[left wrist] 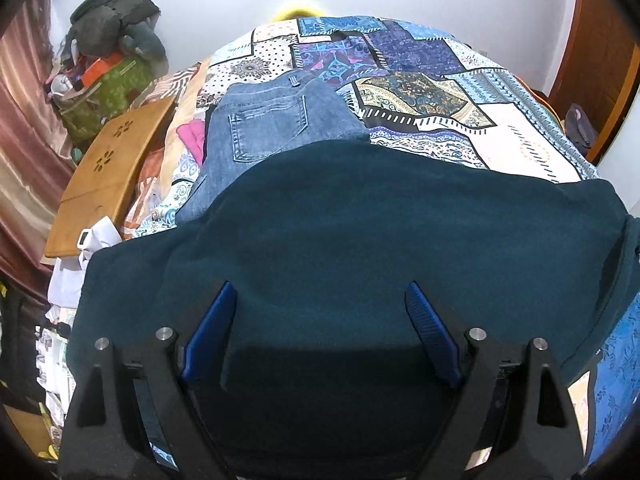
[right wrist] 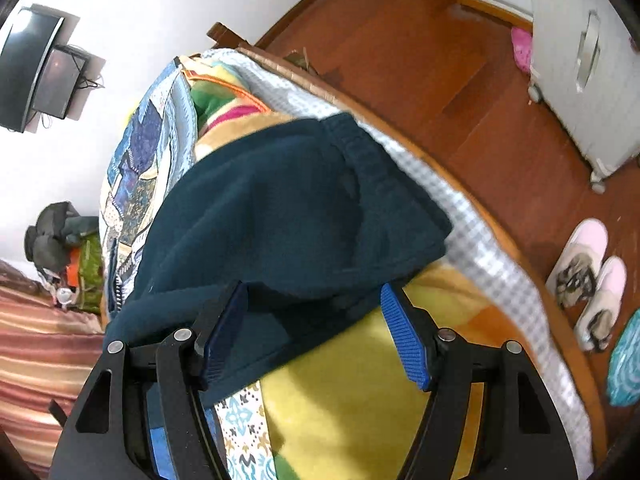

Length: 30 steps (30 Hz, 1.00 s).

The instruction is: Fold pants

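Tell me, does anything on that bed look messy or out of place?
Mostly the dark teal pants: their waistband end lies bunched near the bed's edge, close to hanging over the floor. Folded jeans lie neatly behind them. Both grippers, left and right, are open, gripping nothing.

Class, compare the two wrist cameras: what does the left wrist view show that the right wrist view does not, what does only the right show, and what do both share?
Only the left wrist view shows the folded blue jeans and a wooden board leaning beside the bed. Only the right wrist view shows the wooden floor, a pair of slippers and a wall-mounted TV. Both show the dark teal pants on the patchwork bedspread, with an open gripper: left, right.
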{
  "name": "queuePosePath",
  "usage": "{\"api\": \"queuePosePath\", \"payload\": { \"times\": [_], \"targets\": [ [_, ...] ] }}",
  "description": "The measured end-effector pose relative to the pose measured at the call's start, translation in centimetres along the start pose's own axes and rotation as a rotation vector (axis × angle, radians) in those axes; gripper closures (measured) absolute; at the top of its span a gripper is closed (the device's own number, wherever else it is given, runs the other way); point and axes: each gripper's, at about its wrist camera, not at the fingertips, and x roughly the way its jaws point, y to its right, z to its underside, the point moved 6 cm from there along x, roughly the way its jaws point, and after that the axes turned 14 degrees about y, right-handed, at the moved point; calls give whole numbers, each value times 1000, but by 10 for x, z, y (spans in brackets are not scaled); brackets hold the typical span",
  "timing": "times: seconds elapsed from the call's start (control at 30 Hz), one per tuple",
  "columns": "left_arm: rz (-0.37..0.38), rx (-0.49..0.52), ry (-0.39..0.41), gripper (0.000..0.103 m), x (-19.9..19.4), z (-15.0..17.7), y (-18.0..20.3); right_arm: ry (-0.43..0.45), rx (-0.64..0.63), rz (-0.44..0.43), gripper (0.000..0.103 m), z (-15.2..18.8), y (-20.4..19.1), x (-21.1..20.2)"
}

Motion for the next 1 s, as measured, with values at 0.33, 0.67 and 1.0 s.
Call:
{"api": "queuePosePath", "payload": {
  "times": [0.33,0.67,1.0],
  "targets": [
    [24,27,7,15,-12,1,5,90,-107,31,87,-23,-2,9],
    [112,67,16,15,-22,-7,44,310,-341,-15,92,-64,-39,-66],
    [158,109,5,14,-26,4,81,136,-433,213,85,-29,11,-17]
  ]
}}
